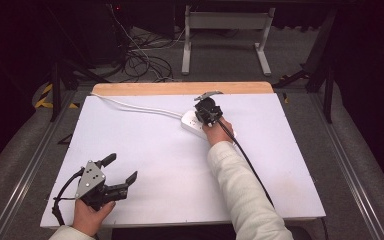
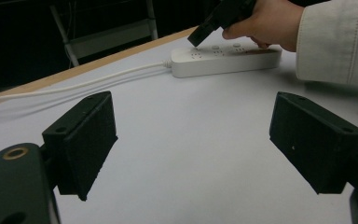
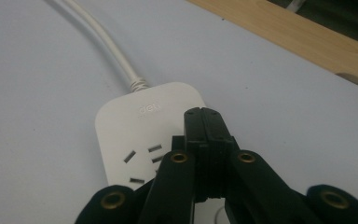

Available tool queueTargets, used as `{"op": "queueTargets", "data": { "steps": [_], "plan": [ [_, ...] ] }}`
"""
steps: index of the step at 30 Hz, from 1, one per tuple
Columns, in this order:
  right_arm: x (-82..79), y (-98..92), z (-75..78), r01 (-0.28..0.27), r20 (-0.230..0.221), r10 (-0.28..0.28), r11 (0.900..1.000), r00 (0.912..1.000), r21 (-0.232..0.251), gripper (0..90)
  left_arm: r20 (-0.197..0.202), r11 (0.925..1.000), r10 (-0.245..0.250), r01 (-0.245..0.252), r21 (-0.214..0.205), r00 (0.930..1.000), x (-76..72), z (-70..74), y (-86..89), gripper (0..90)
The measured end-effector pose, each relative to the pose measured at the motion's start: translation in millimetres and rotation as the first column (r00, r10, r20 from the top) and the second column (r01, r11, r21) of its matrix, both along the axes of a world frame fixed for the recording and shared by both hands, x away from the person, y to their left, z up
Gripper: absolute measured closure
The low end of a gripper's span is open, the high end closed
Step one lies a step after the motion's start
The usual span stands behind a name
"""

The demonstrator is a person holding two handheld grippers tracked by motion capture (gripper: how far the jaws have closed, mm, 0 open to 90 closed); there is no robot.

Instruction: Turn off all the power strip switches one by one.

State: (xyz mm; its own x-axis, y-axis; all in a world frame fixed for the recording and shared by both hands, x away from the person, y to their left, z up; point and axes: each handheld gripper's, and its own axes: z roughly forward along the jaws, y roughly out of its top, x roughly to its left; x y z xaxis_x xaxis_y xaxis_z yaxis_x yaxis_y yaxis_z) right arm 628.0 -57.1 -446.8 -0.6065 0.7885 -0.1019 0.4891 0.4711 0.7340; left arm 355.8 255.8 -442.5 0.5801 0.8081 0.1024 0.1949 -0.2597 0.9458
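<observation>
Left gripper [image 1: 116, 172]: nearest the person, held low over the near left part of the worktop [image 1: 155, 165]. Its jaws stand wide apart with nothing between them. The bare white surface lies under and ahead of it.

Right gripper [image 3: 204, 122]: reached out well beyond the left gripper, towards the far side of the worktop. Its jaws are pressed flat together and hold nothing. The closed tip points down at the power strip.

Power strip [image 3: 135, 128]: a white bar with rounded corners, lying flat directly under and just ahead of the right gripper's tip. In the right gripper view a set of socket slots sits just to the left of the closed jaws. Whether the tip touches the casing cannot be told. From the left gripper it lies well ahead and to the right.

Hand [image 2: 261, 23]: the person's right hand rests low, over the far end of the power strip [image 2: 226, 58], with a cream sleeve [image 1: 240, 185] behind it.

Cord [image 3: 102, 39]: white, leaving the strip's end beyond the right gripper's tip and running away across the worktop to the left.

Step in hand: seemingly pressing or nudging the strip with the closed right gripper.

Doing it well: keep the jaws shut, come straight down on the casing rather than on the socket slots, and push gently so the strip does not slide or tip. The left gripper is free to steady it.

Wooden edge [image 1: 180, 88]: the far rim of the worktop, beyond the strip.
</observation>
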Motion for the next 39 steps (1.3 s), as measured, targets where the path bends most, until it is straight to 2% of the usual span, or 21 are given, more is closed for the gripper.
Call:
{"op": "queueTargets", "data": {
  "steps": [3, 6, 7, 8, 10, 15, 21, 24, 27, 28, 31, 39],
  "plan": [
    [-8.9, -6.4, 12.6, -0.022, 0.041, 0.019, 0.9958, 0.999, 0.088, 90.0, -0.007, 1.0, -0.001, 0.001, -0.004, 1.0, 1.4, -0.5, -0.9, 15.3],
    [-15.2, -10.0, 23.5, -0.054, 0.047, 0.049, 0.992, 0.9977, 0.114, 90.0, -0.002, 1.0, -0.003, 0.003, 0.001, 1.0, 0.1, -0.3, -2.4, 15.3],
    [-18.2, -10.4, 27.0, -0.063, 0.053, 0.057, 0.991, 0.997, 0.118, 89.5, 0.0, 1.0, -0.003, 0.003, 0.007, 1.0, -0.4, -0.1, -2.5, 15.3],
    [-20.8, -10.8, 30.4, -0.073, 0.062, 0.066, 0.9906, 0.9959, 0.115, 83.3, 0.003, 1.0, -0.002, 0.002, 0.009, 1.0, -0.6, 0.2, -2.3, 15.3],
    [-25.8, -11.6, 37.2, -0.082, 0.076, 0.074, 0.9902, 0.9944, 0.113, 82.0, 0.003, 1.0, -0.002, 0.002, 0.004, 1.0, -0.1, 0.3, -1.8, 15.3],
    [-35.3, -16.8, 51.5, -0.099, 0.098, 0.086, 0.9853, 0.9915, 0.14, 69.9, -0.006, 1.0, 0.001, -0.001, 0.002, 1.0, 0.0, -0.5, -2.7, 15.3],
    [-39.8, -29.5, 62.6, -0.104, 0.091, 0.09, 0.9811, 0.9918, 0.163, 61.4, -0.001, 1.0, 0.003, -0.003, 0.0, 1.0, -0.3, 0.3, -1.5, 15.2],
    [-45.7, -34.0, 69.2, -0.123, 0.101, 0.106, 0.9776, 0.9892, 0.171, 58.1, -0.003, 1.0, 0.007, -0.007, 0.003, 1.0, -0.2, 0.0, -2.1, 15.2],
    [-53.3, -36.6, 76.1, -0.157, 0.108, 0.139, 0.9705, 0.9843, 0.183, 52.0, -0.003, 1.0, 0.01, -0.01, 0.002, 1.0, -0.3, 0.1, -2.4, 15.2],
    [-55.6, -37.3, 77.9, -0.186, 0.105, 0.169, 0.9665, 0.98, 0.177, 49.2, -0.001, 1.0, 0.009, -0.009, 0.003, 1.0, -0.4, 0.3, -2.3, 15.2],
    [-64.2, -39.8, 83.5, -0.225, 0.114, 0.207, 0.9573, 0.9718, 0.182, 46.2, 0.001, 0.9999, 0.01, -0.01, 0.004, 1.0, -1.0, 0.6, -2.4, 15.1],
    [-91.5, -53.5, 94.9, -0.275, 0.155, 0.243, 0.9328, 0.9575, 0.233, 37.9, -0.005, 0.9999, 0.013, -0.013, 0.006, 0.9999, -1.2, -0.1, -2.5, 15.1]
  ]
}}
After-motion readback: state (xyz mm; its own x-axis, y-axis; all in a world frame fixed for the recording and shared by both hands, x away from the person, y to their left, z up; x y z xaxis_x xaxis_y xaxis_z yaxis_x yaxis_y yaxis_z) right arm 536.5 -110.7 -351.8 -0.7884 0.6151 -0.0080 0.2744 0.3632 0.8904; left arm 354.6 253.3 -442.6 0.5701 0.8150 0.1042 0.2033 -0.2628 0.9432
